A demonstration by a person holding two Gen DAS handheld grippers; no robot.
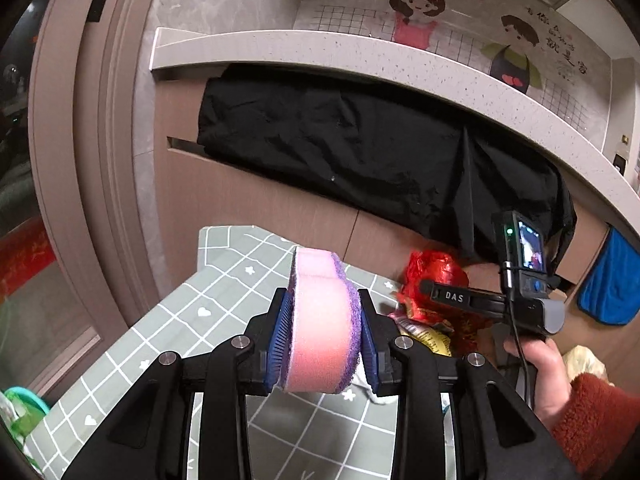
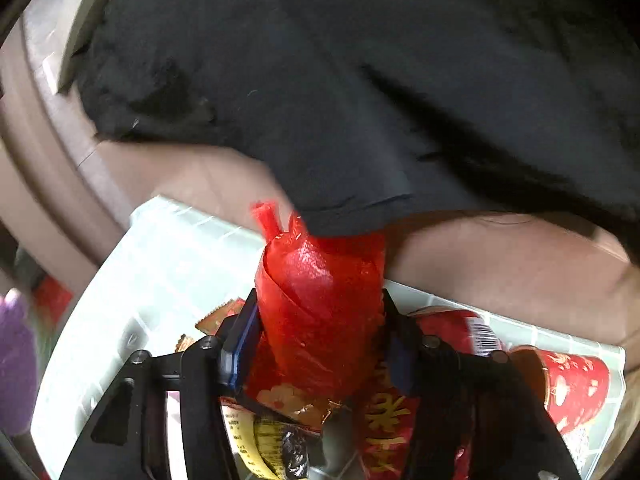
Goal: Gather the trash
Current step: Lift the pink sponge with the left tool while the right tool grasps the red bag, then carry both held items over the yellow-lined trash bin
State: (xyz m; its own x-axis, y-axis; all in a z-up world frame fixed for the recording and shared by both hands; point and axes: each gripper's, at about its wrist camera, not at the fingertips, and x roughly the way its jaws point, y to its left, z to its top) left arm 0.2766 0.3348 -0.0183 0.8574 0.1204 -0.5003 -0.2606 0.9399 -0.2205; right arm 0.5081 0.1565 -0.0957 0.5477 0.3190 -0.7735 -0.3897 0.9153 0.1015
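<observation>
Left hand-held gripper [image 1: 323, 334] is clamped on a pink sponge [image 1: 320, 320] with a purple scrub layer on one side; both blue pads press its faces and I'm holding it up above the worktop [image 1: 224, 280], which has a green-grey grid cloth with small white hearts and flowers.

Biggest item in view: black cloth [image 1: 360, 152] draped from under a pale speckled shelf [image 1: 320, 52] down the brown cabinet front [image 1: 256, 196]. On the wall above, a cartoon poster [image 1: 480, 28] of two figures.

Trash pile sits at the far edge of the worktop, against the cabinet, under the lower edge of the black cloth. Right hand-held gripper [image 2: 320, 344] is over that pile with a crumpled red plastic bag [image 2: 320, 300] between its fingers. Left blue pad sits right against the bag; right side is blurred, so I can't tell if it's actually pinching yet. Not calling it a grip.

Under the bag: red printed wrappers [image 2: 384, 420] with gold characters, a yellow-and-black packet [image 2: 260, 440], and a red paper cup [image 2: 576, 384] lying on its side to the right.

Left wrist view also shows the hand [image 1: 532, 372] on the right unit, with a rust-red fuzzy sleeve [image 1: 596, 416].

Blue towel [image 1: 612, 284] hangs at the far right.
</observation>
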